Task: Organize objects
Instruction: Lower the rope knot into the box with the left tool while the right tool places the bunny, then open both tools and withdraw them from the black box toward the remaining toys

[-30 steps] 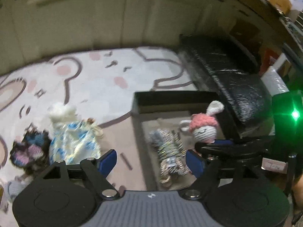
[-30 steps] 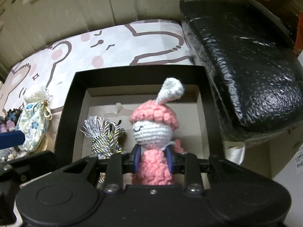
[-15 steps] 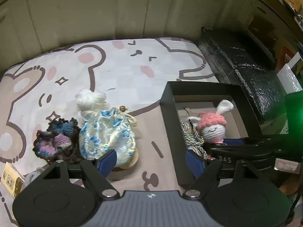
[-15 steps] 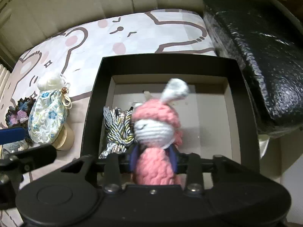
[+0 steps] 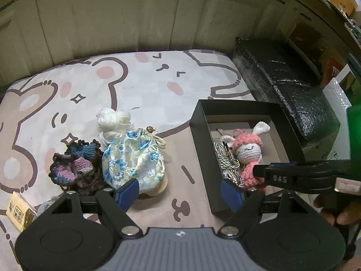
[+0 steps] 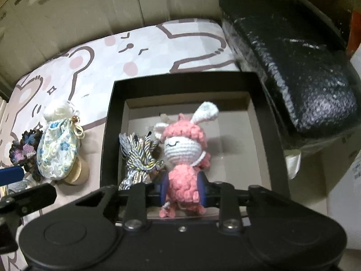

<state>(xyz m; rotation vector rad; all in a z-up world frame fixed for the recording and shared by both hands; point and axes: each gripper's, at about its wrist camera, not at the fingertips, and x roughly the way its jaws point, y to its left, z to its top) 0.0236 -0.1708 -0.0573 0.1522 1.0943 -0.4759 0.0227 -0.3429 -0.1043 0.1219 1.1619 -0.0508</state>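
Nearest, the right tool (image 6: 182,190) has its blue pads against the pink body of a crocheted bunny doll (image 6: 183,158), and its jaws are closing on it; the doll hangs upright, head up, over the open black box (image 6: 264,117). Just left of the doll inside the box lies a silver-and-blue tassel bundle (image 6: 138,158), against the left wall. The left tool (image 5: 180,189) is spread apart with nothing between its blue pads, poised over the cartoon-bear cover (image 5: 140,83) between the box and a cluster of things. That cluster sits left of the box: a blue floral drawstring pouch (image 5: 133,160) resting on a wooden spool (image 6: 77,171), a dark crocheted piece in purple and blue (image 5: 74,164) touching its left side, and a white yarn ball (image 5: 114,118) just behind. Farther right, a black wrapped bundle (image 6: 293,67) lies beside the box, with pale cabinet doors (image 5: 112,15) behind.
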